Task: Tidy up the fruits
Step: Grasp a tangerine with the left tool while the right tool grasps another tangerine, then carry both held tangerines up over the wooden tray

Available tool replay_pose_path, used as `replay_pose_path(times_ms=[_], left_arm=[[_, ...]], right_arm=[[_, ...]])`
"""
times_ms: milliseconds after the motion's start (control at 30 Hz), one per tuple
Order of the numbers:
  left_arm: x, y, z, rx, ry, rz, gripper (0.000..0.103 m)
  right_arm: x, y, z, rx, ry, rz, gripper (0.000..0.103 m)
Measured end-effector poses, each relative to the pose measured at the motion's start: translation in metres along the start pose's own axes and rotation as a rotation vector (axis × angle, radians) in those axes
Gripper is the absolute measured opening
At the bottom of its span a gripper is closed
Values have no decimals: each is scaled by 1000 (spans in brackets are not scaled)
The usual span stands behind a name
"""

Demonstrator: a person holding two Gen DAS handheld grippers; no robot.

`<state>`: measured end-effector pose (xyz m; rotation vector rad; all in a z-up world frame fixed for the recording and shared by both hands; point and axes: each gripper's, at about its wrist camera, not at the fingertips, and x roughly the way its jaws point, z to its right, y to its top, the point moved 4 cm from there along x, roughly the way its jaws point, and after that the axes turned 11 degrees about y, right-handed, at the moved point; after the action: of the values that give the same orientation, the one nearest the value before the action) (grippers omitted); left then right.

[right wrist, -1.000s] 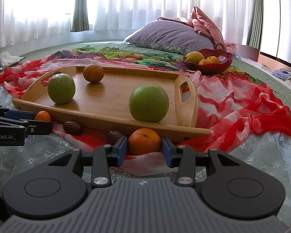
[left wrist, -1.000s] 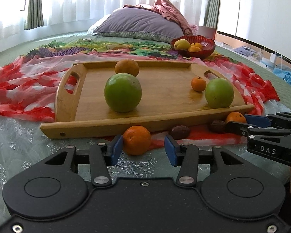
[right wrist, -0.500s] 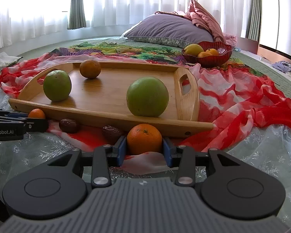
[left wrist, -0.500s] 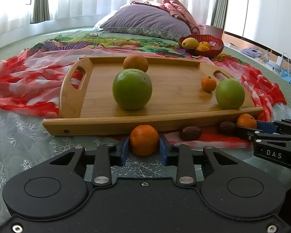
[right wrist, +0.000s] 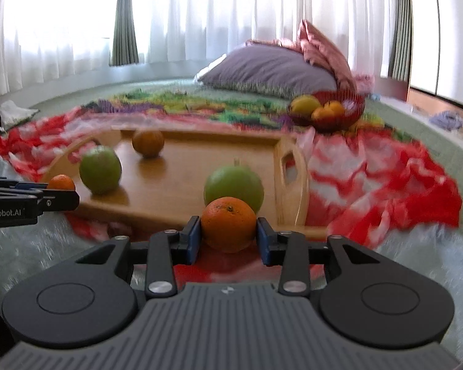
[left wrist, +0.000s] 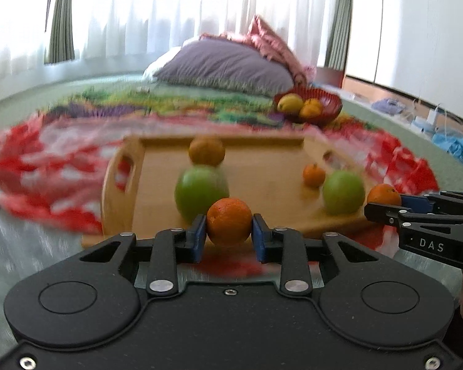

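Note:
My left gripper (left wrist: 229, 235) is shut on an orange (left wrist: 229, 221) and holds it lifted in front of the wooden tray (left wrist: 262, 160). My right gripper (right wrist: 227, 236) is shut on another orange (right wrist: 228, 223), also lifted at the tray's near edge. The right gripper's orange also shows in the left wrist view (left wrist: 383, 195); the left gripper's orange shows in the right wrist view (right wrist: 61, 182). On the tray (right wrist: 200, 166) lie two green fruits (left wrist: 200, 191) (left wrist: 343, 191), a brownish orange (left wrist: 206, 150) and a small tangerine (left wrist: 313, 175).
A red bowl (left wrist: 330, 109) with yellow and orange fruit stands behind the tray, also in the right wrist view (right wrist: 352, 109). A red-and-white cloth (right wrist: 385, 178) lies under and around the tray. A purple pillow (left wrist: 225, 67) lies at the back.
Both grippers have risen off the cloth, each carrying its orange. The left gripper closed on its orange about half a second ago. The dark fruits on the cloth are out of sight.

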<state>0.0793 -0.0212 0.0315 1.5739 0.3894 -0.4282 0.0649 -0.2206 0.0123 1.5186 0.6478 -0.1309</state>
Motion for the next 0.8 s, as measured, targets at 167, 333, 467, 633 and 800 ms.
replay_pose_path(times_ms=[167,333,467,633,800], left_arm=[[1,38,-7,-3,-1,36,29],[19,70,-16,6,21,29,29],[43,87,-26,7,43,2,29],[86,96,-41,-35,39,-105,29],[125,89,-48,-36,45,-203,29]], right_arm=[[-5,35,2,-7,-13,52,42],[11,72,16,42,-15,45,42],[33,91,30,81,-7,5,42],[73,102,50,163,28,-93,42],[115,101,66,232,19,-189,42]])
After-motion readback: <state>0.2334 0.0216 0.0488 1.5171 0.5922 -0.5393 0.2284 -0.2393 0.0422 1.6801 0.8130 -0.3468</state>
